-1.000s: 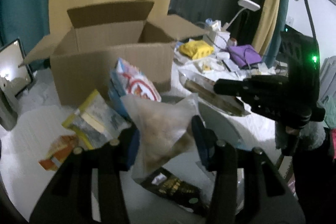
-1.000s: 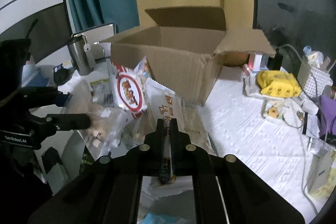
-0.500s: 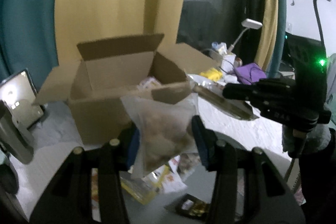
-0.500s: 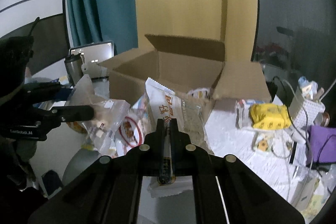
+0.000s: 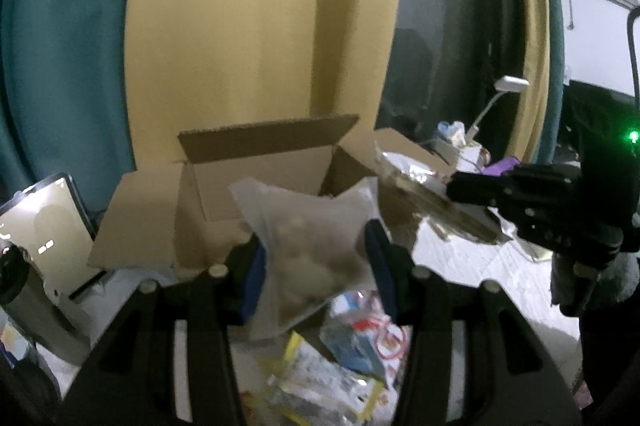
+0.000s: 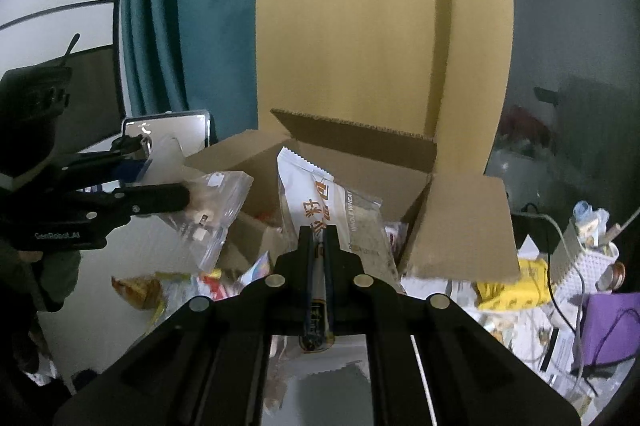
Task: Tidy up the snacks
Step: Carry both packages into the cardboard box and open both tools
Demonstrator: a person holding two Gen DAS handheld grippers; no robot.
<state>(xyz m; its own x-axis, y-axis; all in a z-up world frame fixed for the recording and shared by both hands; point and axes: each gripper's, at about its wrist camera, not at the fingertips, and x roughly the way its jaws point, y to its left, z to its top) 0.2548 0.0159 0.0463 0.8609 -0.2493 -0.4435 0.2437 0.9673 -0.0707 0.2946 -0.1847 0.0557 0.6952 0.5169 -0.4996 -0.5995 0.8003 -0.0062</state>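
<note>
While both packets hang short of the cardboard box [image 6: 352, 178], either could catch on a raised flap and slip, I judge. At nine o'clock in the right wrist view, the left tongs [image 6: 176, 194] are clamped on a clear bag [image 6: 212, 210] of pale lumps. At six o'clock the right tongs [image 6: 316, 238] are pinched together on a white whole-wheat packet [image 6: 320, 198], upright before the box mouth. Loose snacks [image 6: 168, 286] litter the table [image 6: 132, 246] at seven o'clock, below the bag. Around three to four o'clock lie a yellow pack [image 6: 516, 286], a white basket [image 6: 580, 258] and a purple pouch [image 6: 612, 322], well apart from the box.
</note>
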